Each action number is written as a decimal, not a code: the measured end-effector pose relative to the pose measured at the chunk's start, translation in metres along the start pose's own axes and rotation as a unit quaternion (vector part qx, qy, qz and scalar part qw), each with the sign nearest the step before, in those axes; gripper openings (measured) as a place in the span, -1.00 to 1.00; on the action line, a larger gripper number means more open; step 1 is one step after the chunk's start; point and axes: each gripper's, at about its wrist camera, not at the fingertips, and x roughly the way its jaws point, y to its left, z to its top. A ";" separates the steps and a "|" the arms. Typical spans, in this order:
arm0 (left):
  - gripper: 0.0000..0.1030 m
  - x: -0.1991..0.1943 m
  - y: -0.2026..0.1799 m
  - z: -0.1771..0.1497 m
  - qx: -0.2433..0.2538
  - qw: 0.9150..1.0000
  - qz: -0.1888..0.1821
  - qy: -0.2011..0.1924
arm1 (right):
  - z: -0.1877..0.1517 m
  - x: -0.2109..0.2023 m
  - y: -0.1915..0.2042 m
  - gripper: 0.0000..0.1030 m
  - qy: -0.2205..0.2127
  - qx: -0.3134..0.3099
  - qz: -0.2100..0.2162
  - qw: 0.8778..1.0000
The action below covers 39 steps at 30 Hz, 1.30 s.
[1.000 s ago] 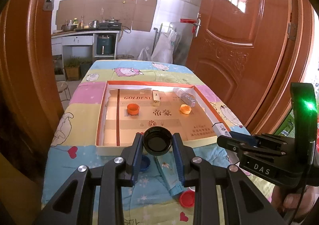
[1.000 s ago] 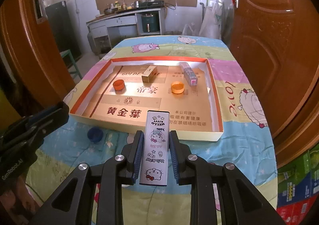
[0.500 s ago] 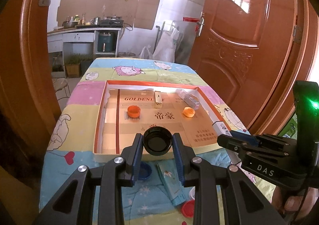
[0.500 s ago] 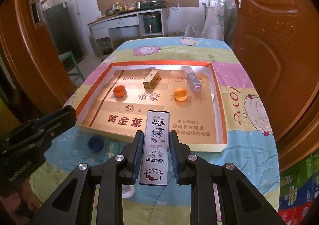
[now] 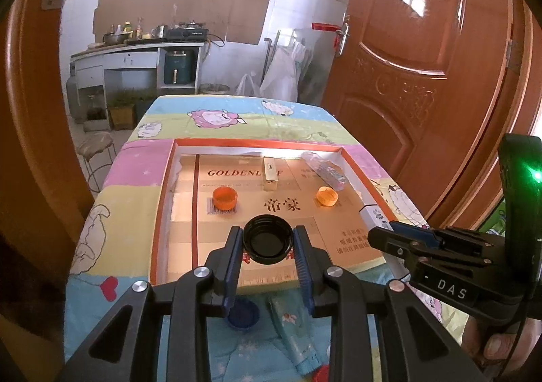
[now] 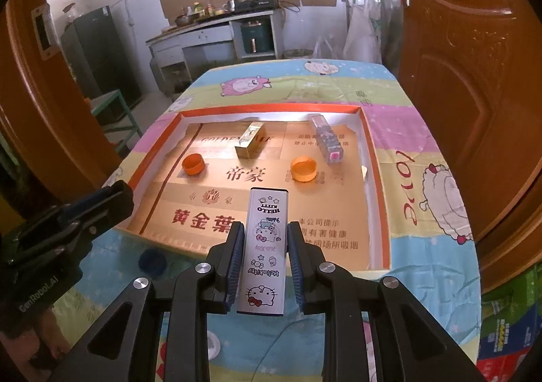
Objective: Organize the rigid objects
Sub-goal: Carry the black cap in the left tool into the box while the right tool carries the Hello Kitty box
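A: While both hands carry something, which way does the tray (image 5: 162, 199) lie from them?

B: Ahead and below. The left gripper (image 5: 267, 243) is clenched on a black cap (image 5: 267, 239), open side toward the camera, held above the tray's near part. The right gripper (image 6: 266, 246) grasps a box (image 6: 266, 239) with cartoon print by its long sides, so its long axis runs straight forward along the fingers, far end over the tray's near edge.

A: Which is nearer a free spot?

B: Hard to separate; I judge each has bare tray floor just ahead.

A: Count the tray, left to right.

B: One dark orange cap (image 6: 193, 163), one gold box (image 6: 250, 141), one light orange cap (image 6: 304, 169), one clear box (image 6: 327, 141). Four pieces.

A: Outside it?

B: On the cloth: one blue cap (image 5: 243, 314), one tube (image 5: 298, 334), one red cap (image 5: 320, 375), partly hidden.
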 end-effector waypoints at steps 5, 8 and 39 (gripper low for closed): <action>-0.41 0.010 0.002 0.007 0.000 1.000 -0.001 0.004 | 0.010 0.011 -0.002 -0.49 0.002 0.000 0.002 1.000; -0.41 0.017 0.004 0.014 0.000 1.000 0.000 0.005 | 0.016 0.015 -0.002 -0.49 0.002 -0.002 0.004 1.000; -0.41 0.123 0.031 0.100 -0.054 0.996 0.008 0.067 | 0.100 0.100 -0.012 -0.49 0.024 -0.030 0.018 0.999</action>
